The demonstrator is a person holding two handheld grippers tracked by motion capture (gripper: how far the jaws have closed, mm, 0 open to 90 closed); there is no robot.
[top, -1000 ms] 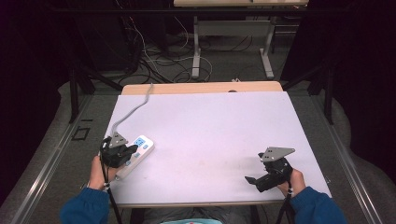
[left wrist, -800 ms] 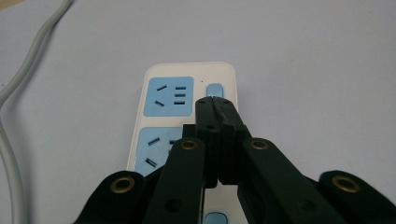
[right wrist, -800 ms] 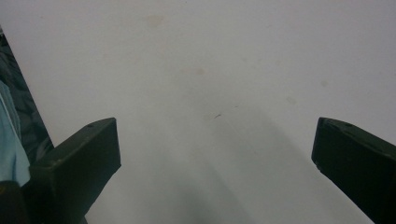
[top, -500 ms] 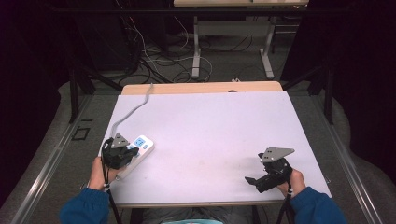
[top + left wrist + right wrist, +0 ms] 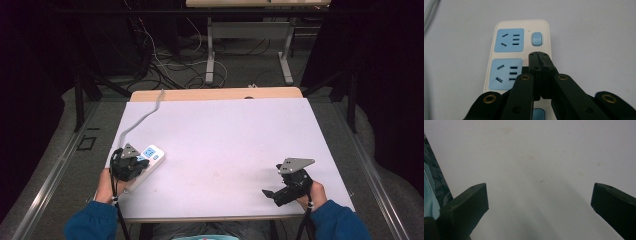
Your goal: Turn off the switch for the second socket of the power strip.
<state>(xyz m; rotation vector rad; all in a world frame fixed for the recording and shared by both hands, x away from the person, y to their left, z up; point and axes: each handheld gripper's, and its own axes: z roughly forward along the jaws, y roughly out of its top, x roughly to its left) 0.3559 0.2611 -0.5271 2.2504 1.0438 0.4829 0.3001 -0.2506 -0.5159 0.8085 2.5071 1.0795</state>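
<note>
White table (image 5: 225, 140) takes up the middle of the high view, a strip of bare wood along its far edge. Grey floor around it, a tangle of cables (image 5: 170, 65) on the floor beyond the far side, and the legs of another table (image 5: 212, 55) further back. Nothing lies on the table surface between the two grippers; a few faint stains in the right gripper view.

Power strip (image 5: 150, 159) lies flat near the table's left edge, close to the person's side, long axis running away from the person and slightly to the right. Its grey cord (image 5: 142, 116) leaves the far end, curves toward the far left corner of the table and runs off it. Strip body is white with rounded corners; in the left gripper view it shows two blue socket panels (image 5: 509, 40), each with angled and straight slots, and a small blue rocker switch (image 5: 536, 39) beside the far panel. Another blue bit shows low down between the jaw links, partly hidden.

Left gripper (image 5: 538, 53) sits right over the near part of the strip, jaws pressed together tip to tip, nothing between them; tips just beside the nearer socket panel. Whether they touch the strip is not clear.

Right gripper (image 5: 267, 192) rests at the near right of the table, well apart from the strip, jaws spread wide, nothing held, bare table between them.
</note>
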